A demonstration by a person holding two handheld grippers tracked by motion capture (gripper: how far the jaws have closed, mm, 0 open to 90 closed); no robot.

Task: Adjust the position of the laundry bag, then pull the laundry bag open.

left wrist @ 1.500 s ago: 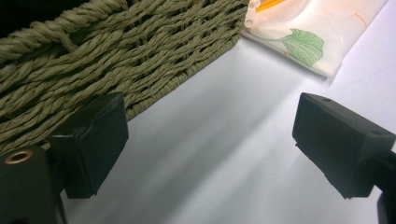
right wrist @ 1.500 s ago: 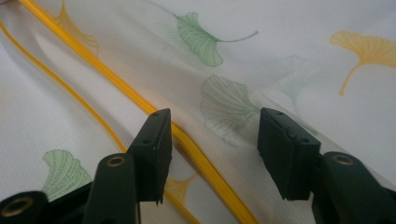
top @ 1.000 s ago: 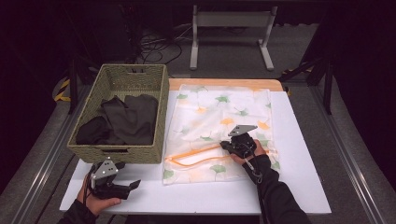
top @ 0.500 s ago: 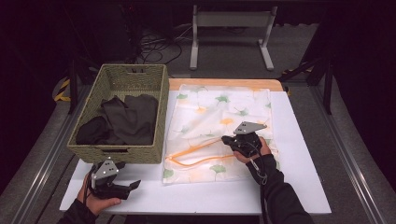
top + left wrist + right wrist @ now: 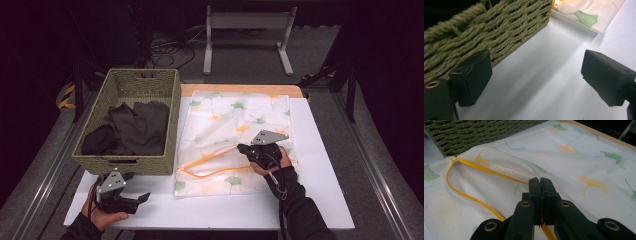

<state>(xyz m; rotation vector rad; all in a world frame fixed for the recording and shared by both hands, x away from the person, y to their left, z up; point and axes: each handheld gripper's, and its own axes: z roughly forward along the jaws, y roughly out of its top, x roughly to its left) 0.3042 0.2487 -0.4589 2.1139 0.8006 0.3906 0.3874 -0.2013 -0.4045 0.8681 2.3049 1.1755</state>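
Your right gripper (image 5: 246,148) is clamped on the orange zipper edge (image 5: 210,156) of the laundry bag (image 5: 235,120). In the right gripper view the jaws sit pressed together with the zipper edge (image 5: 484,170) running in under them and the mesh pulled up into a ridge just ahead of the tips. The bag's mouth gapes: the zipper forms an open loop on the side of the bag nearest the basket (image 5: 167,120).

The laundry bag lies flat on the white table (image 5: 325,165), right beside the basket, its long edge touching or almost touching the basket's wall. It's white mesh with green and yellow leaf prints.

Your left gripper (image 5: 145,197) is released, jaws wide apart with nothing between them. It rests low on the table just in front of the basket's near wall; the left gripper view shows the woven wall (image 5: 486,30) right next to one jaw and a corner of the laundry bag (image 5: 584,15) farther off.

Dark clothes (image 5: 130,127) lie piled inside the basket, mostly toward its near end.
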